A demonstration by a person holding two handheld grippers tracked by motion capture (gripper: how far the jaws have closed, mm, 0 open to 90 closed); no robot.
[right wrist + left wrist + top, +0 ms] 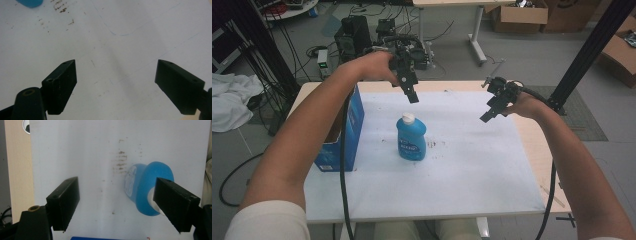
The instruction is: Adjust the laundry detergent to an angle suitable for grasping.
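A blue bottle [411, 137] with a white cap stands upright near the middle of the white table top [462, 165]. My left gripper [412, 95] hangs in the air just above and behind it, pointing down, jaws open and empty. From the left gripper view I look down on the bottle [142, 192], which sits partly behind the right jaw. My right gripper [488, 116] hovers open over the right part of the table, well apart from the bottle. In the right gripper view the bottle's base [30, 3] peeks in at the top left.
A blue cardboard box [339, 135] stands open at the table's left edge, beside my left forearm. Brown specks [434, 145] mark the surface right of the bottle. Cables, equipment and cardboard boxes [519, 15] lie on the floor beyond the table.
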